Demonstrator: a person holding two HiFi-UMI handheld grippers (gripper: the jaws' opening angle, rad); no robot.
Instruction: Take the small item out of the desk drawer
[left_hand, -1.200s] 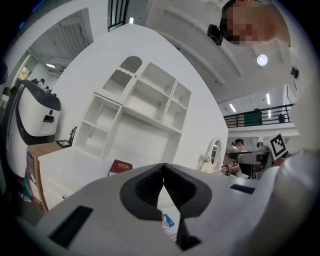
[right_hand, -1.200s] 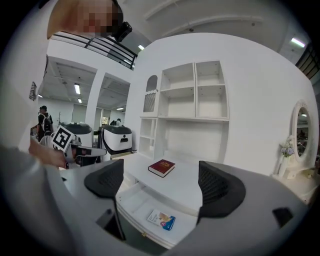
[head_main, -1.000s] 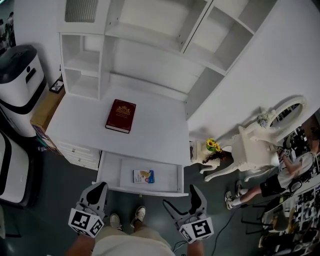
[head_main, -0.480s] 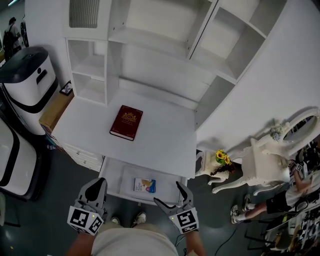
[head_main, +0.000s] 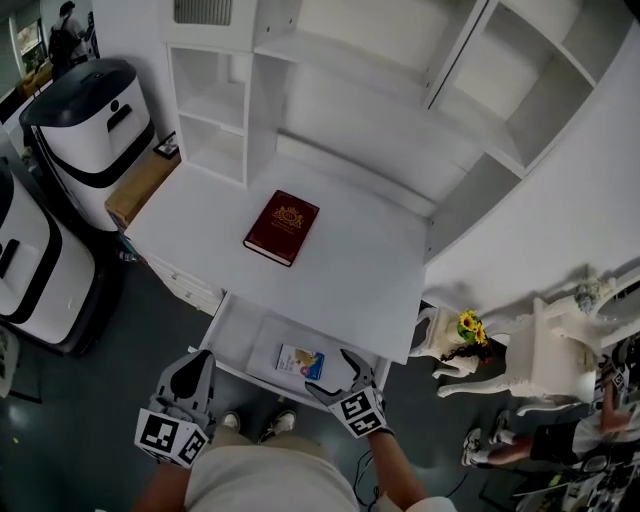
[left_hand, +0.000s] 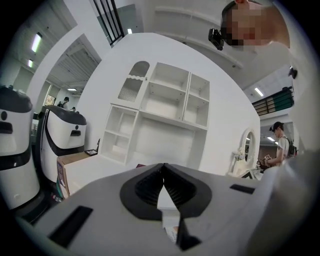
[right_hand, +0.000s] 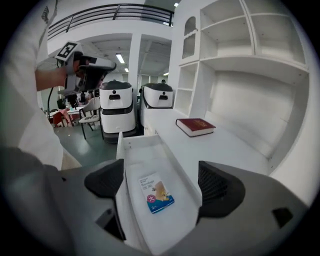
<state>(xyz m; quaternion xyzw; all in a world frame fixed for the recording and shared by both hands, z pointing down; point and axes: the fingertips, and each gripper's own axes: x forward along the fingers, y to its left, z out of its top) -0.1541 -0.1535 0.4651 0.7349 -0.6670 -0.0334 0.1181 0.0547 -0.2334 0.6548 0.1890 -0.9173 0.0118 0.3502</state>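
The white desk drawer (head_main: 240, 335) (right_hand: 135, 150) is pulled out under the desk top. A small flat packet, white with a blue corner (head_main: 301, 362) (right_hand: 156, 192), lies flat on its floor. My right gripper (head_main: 341, 378) (right_hand: 162, 182) is open, its jaws spread just above the drawer's front right with the packet between and below them. My left gripper (head_main: 193, 380) (left_hand: 163, 181) is shut on nothing, held off the drawer's front left corner.
A dark red book (head_main: 282, 227) (right_hand: 195, 126) lies on the white desk top (head_main: 350, 260), below open shelves (head_main: 215, 110). White and black machines (head_main: 85, 125) and a cardboard box (head_main: 138, 186) stand at the left. A white ornate stand with sunflowers (head_main: 465, 330) is at the right.
My right gripper has moved forward and left, from beside the drawer's right front to over it near the packet. The head view has shifted. The left gripper has hardly moved.
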